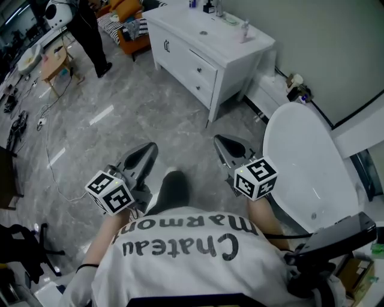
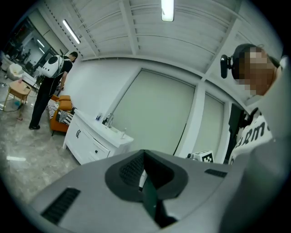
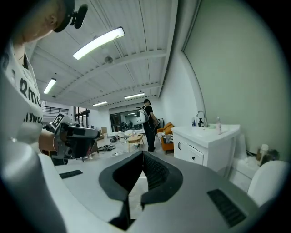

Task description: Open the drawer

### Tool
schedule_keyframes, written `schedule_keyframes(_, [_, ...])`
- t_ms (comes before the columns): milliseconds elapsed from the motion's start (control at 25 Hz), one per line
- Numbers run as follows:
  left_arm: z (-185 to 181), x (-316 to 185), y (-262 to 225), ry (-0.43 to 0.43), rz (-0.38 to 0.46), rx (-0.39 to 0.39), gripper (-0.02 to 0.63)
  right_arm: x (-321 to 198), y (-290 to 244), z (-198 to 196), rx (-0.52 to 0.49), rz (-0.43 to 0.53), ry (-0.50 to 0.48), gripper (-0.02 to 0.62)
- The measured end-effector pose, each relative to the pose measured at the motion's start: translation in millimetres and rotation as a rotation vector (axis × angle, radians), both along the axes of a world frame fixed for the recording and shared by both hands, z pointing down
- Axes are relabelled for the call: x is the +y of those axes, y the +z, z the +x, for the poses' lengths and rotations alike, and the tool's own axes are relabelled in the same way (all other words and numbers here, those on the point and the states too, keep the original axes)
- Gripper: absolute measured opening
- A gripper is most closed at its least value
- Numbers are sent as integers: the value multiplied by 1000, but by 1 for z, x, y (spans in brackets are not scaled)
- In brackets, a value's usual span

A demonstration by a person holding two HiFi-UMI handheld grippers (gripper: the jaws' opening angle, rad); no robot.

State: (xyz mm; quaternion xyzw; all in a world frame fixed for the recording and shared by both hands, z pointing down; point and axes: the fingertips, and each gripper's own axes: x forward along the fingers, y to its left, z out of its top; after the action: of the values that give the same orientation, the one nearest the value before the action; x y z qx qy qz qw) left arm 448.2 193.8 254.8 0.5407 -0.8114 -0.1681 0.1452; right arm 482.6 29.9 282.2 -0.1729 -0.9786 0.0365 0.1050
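Left gripper (image 2: 144,153): jaws closed, tips meeting, nothing between them; it sits low at the left of the head view, just ahead of the wearer's chest, pointing out over the floor (image 1: 120,114).

Right gripper (image 3: 142,155): jaws closed tip to tip, empty; it is at the right of the head view, beside the left gripper but not touching it; both point roughly the same way.

Cabinet (image 1: 175,53): white, against the wall at the top of the head view; well apart from both grippers, with bare grey floor between.

Drawer (image 1: 203,67): the upper of two on the cabinet's front, dark knob at its middle; front flush with the cabinet, so shut; the lower drawer is also shut; neither gripper touches it. A door with a dark handle takes the other part of the front.

In the left gripper view the cabinet lies left of the jaw line; in the right gripper view it lies right of it.

On the cabinet top: faucet (image 1: 219,9) and a small bottle (image 1: 244,30), both upright.

Toilet (image 1: 300,162): white, lid down; just right of the right gripper in the head view, between it and the wall.

Background: a person (image 1: 90,27) in black stands beyond the cabinet, near an orange chair (image 1: 129,27); cables lie on the floor at the left edge.
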Motion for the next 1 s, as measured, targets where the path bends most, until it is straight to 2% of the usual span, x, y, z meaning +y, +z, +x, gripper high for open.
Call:
schedule_keyframes(80, [-22,-9,7,7,-20,1,2,-10,8,-13,15,-2,26,12])
schedule_keyframes(280, [-87,-39,12,15,2,28,2,-44,13,-59,50,-30,113,12])
schedule_keyframes(440, [-152,-53,13,26,-15,32,2,-61,15,-109,78,-28,168,12])
schedule_keyframes(600, [-219,-62,18,28,-9,74,2,-74,20,-165,99,-39,217,12])
schedule_keyframes(760, [-267,-72,26,56,-41,65,2,-78,24,-213,121,4,223,12])
schedule_keyframes(1000, [-319,-83,34,107,-51,74,2,-78,16,-269,81,23,218,12])
